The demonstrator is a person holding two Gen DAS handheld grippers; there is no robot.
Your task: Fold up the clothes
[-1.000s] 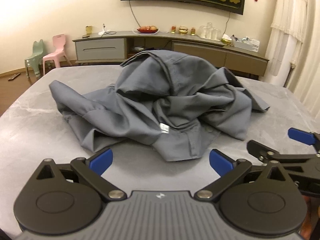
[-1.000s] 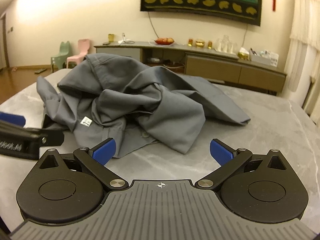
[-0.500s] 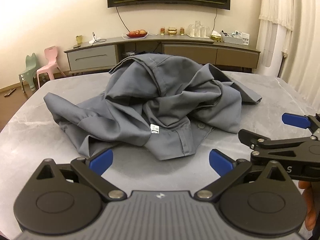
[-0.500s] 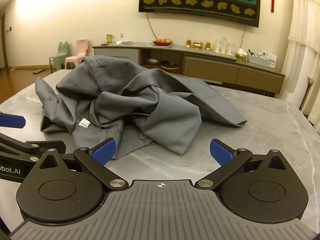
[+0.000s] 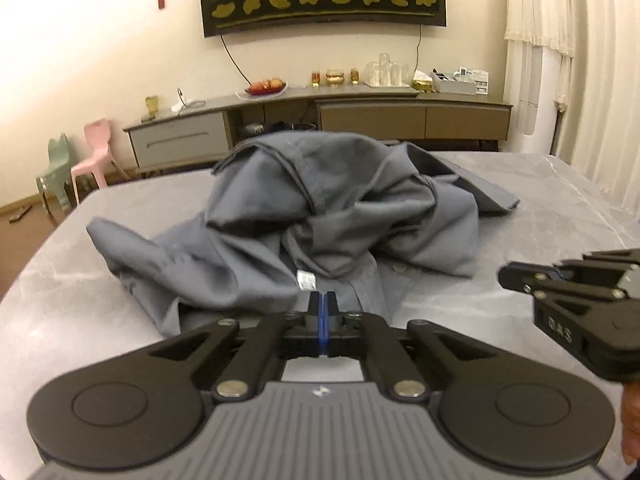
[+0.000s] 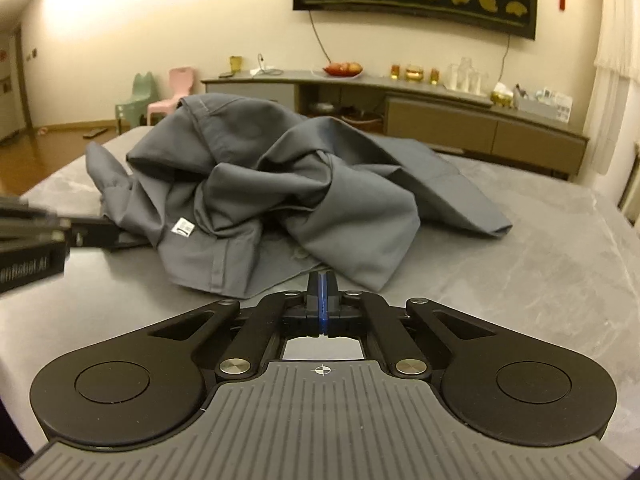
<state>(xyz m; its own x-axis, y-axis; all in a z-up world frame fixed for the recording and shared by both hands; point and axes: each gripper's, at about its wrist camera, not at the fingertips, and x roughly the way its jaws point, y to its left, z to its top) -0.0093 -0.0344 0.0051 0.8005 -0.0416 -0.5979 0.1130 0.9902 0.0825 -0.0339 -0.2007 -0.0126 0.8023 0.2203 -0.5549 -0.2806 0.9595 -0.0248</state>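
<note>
A crumpled grey shirt [image 5: 320, 216] [image 6: 280, 184] lies in a heap on the grey marbled table [image 5: 540, 208] [image 6: 540, 248], its white label [image 5: 306, 280] [image 6: 182, 227] facing me. My left gripper [image 5: 322, 300] is shut, blue pads pressed together with nothing between them, just short of the shirt's near hem. My right gripper [image 6: 322, 280] is shut too and empty, close to the hem by a button. Each gripper shows in the other's view: the right gripper's black body [image 5: 580, 300] and the left gripper's black body [image 6: 36, 240].
A long low sideboard [image 5: 320, 120] [image 6: 440, 112] with a fruit bowl, cups and glasses runs along the far wall under a dark hanging. Small pink and green chairs [image 5: 80, 164] stand on the floor at the left. White curtains [image 5: 560, 60] hang at the right.
Both grippers have gone from wide open to shut, with nothing caught between the pads. The left view has rolled level and sits a little closer to the shirt.
</note>
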